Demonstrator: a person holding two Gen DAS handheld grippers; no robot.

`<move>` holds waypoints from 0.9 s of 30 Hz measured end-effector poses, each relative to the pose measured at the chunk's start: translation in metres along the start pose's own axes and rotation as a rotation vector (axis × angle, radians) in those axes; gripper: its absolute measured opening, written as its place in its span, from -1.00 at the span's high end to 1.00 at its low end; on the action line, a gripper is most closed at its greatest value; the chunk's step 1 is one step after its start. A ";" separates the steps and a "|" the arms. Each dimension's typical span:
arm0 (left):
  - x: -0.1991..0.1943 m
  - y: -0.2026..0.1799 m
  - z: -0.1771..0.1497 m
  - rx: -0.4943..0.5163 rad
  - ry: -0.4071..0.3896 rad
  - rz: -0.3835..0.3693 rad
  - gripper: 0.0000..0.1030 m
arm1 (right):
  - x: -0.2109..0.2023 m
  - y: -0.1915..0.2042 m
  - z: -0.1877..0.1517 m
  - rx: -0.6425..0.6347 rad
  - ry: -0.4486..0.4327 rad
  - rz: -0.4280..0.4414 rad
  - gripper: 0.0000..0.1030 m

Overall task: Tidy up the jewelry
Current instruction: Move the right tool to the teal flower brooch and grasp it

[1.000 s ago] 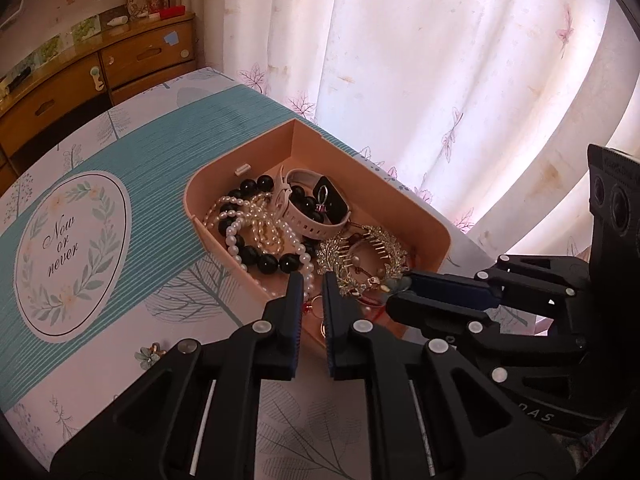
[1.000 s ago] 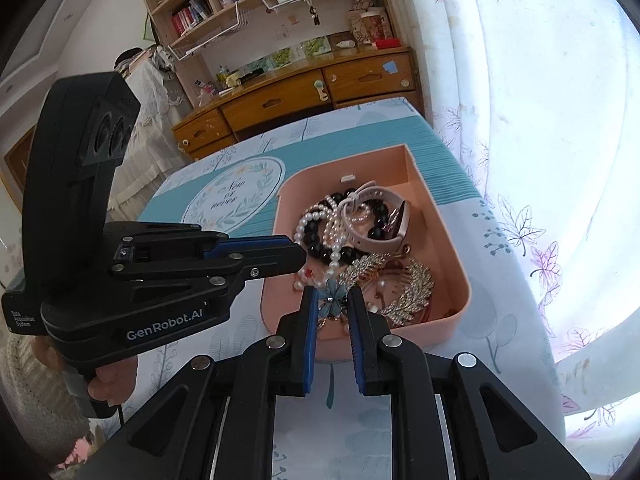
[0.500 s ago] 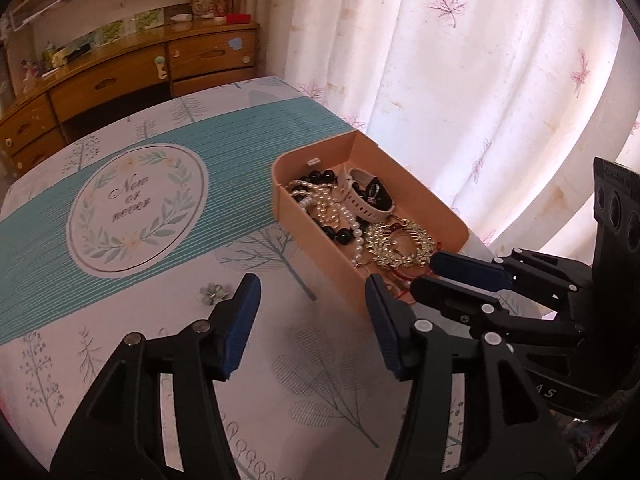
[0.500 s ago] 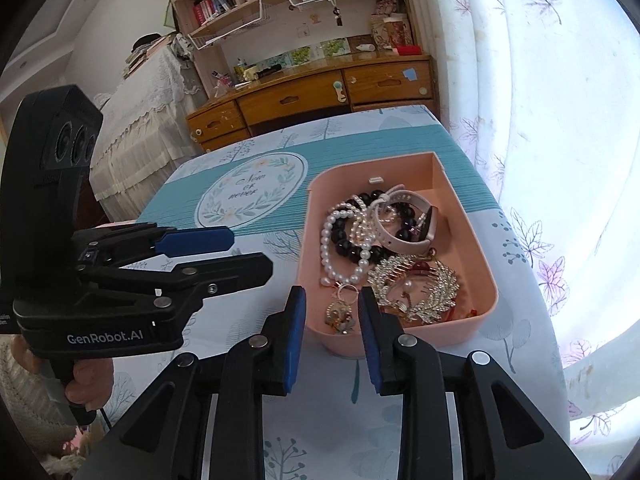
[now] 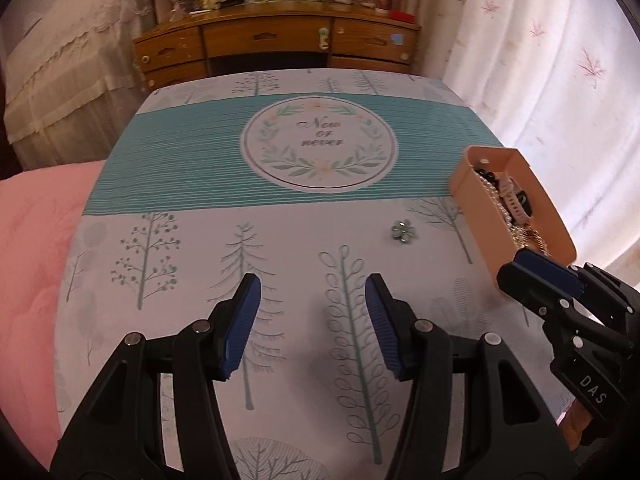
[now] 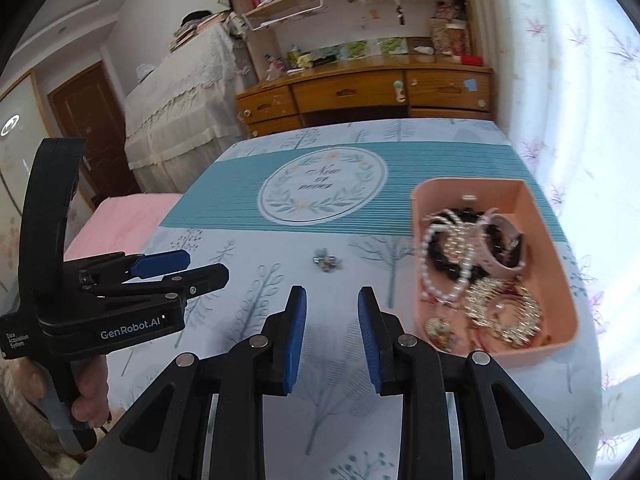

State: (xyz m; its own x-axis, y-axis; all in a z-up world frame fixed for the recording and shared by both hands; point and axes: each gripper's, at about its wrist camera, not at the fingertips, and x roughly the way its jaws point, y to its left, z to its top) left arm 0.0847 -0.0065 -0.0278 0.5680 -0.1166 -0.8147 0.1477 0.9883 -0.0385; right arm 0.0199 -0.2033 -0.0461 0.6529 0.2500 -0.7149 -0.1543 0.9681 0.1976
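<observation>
Still: tree-print tablecloth (image 5: pixel 280 240), wooden dresser (image 6: pixel 360 96)

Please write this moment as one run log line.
left gripper: jaws open, empty | right gripper: jaws open, empty | small green flower brooch: loose on tablecloth | pink plastic tray: holds jewelry

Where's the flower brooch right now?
The flower brooch lies alone on the tablecloth, left of the pink tray, just below the teal band.

Peach tray (image 6: pixel 560 276), tree-patterned tablecloth (image 6: pixel 248 288)
</observation>
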 end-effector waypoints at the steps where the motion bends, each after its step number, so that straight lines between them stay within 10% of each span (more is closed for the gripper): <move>1: 0.001 0.005 0.000 -0.009 -0.003 0.028 0.00 | 0.007 0.006 0.003 -0.011 0.011 -0.001 0.47; 27: 0.066 0.041 0.009 -0.138 0.083 0.031 0.00 | 0.157 0.023 0.041 0.003 0.176 -0.089 0.48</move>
State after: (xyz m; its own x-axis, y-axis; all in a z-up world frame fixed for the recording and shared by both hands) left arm 0.1356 0.0254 -0.0775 0.5012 -0.0826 -0.8614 0.0148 0.9961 -0.0869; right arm 0.1488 -0.1425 -0.1264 0.5242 0.1634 -0.8358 -0.0992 0.9865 0.1306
